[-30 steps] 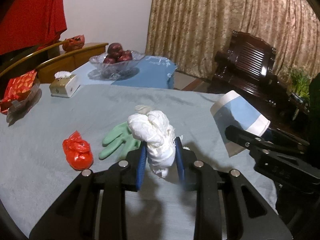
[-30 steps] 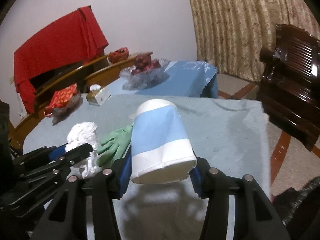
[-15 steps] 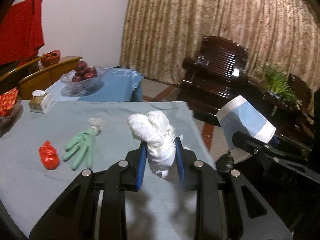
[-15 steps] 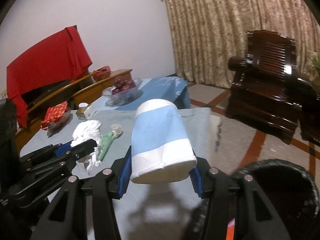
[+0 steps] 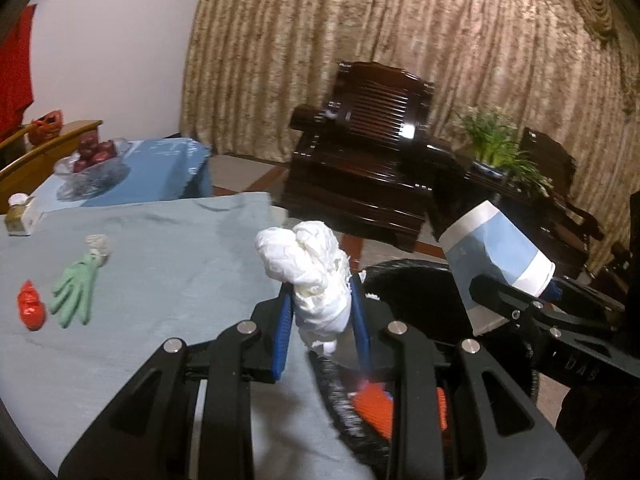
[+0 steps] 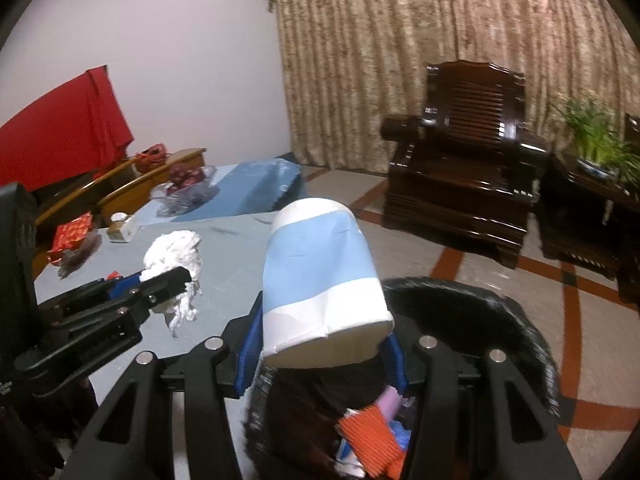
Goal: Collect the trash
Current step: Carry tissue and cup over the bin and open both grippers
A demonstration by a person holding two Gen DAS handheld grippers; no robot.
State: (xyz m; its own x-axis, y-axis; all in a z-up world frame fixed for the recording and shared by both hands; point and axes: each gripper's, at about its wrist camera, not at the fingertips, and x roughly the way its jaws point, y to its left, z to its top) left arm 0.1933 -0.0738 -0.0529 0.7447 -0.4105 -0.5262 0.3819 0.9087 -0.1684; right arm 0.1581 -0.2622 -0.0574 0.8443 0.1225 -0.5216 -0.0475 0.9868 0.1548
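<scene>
Two grippers showing: left gripper (image 5: 322, 322), right gripper (image 6: 322, 350). One tissue wad (image 5: 310, 280), one cup (image 6: 320, 276), one bin (image 6: 500, 320). Lying on table (image 5: 160, 248): one glove (image 5: 74, 294), one red wrapper (image 5: 29, 312), one tissue box (image 5: 18, 216), one fruit bowl (image 5: 92, 160). One armchair (image 6: 460, 184) standing behind.

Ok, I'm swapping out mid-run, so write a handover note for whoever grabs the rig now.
Left gripper: shut on a tissue wad.
Right gripper: shut on a paper cup.
Both hang at the black bin beside the table; the bin already holds scraps.
Left to do: drop both in, then fetch the green glove, red wrapper and small white wad.
</scene>
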